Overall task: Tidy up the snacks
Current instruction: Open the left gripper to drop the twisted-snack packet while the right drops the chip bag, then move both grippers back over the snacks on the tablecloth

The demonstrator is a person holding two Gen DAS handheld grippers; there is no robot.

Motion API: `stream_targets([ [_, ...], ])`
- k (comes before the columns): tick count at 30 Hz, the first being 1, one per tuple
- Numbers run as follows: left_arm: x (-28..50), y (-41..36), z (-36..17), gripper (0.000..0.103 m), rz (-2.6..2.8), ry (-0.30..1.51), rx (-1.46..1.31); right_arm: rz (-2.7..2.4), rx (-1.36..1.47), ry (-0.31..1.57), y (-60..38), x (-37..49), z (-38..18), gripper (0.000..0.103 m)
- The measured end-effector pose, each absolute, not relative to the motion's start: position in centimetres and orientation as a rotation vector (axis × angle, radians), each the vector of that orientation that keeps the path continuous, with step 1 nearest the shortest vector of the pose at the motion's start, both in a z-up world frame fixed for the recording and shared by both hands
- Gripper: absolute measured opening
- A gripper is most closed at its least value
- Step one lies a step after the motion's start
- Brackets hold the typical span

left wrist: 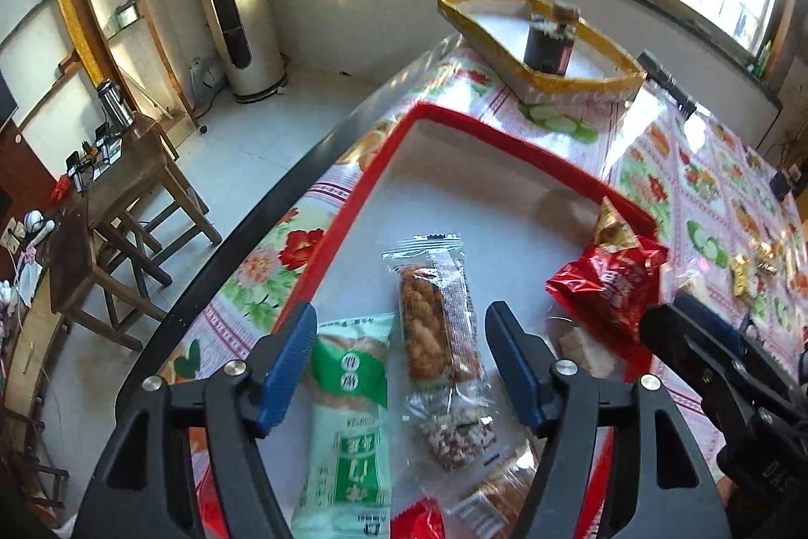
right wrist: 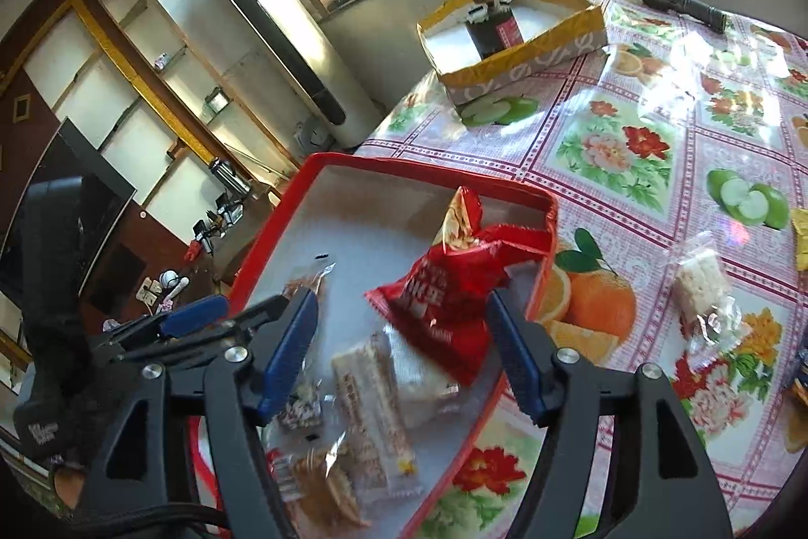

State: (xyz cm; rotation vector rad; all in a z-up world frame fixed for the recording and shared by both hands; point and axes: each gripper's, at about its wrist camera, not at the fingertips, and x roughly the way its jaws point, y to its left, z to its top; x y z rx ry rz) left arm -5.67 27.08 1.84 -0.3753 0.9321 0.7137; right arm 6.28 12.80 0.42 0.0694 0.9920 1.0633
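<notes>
Snacks in crinkly plastic wrappers [left wrist: 438, 327] fill the red-rimmed tray [left wrist: 505, 145]; both hand-held grippers [left wrist: 401, 362] [right wrist: 404, 357] spread, pinching nothing

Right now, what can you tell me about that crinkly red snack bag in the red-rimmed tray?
The crinkly red foil snack bag looks puffed and creased, with white lettering on its face and a gold-printed, serrated top corner sticking upward. It lies tilted in the red-rimmed tray with a white floor, its upper part leaning against the tray's far right rim, its lower end resting on pale wrapped snack bars. The open right hand-held gripper hovers near without pressing it.
</notes>
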Motion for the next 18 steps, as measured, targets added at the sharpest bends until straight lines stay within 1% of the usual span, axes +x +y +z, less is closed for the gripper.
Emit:
stream_targets([
  [6,-6.6,24.9,2.6,0.07,0.692,0.897,-0.382,1.038,0.135,0.968,8.0,5.6,0.6,0.071],
  [18,-4.8,17.6,2.3,0.071,0.539,0.924,-0.294,0.869,0.207,0.988,-1.7,5.8,-1.6,0.073],
])
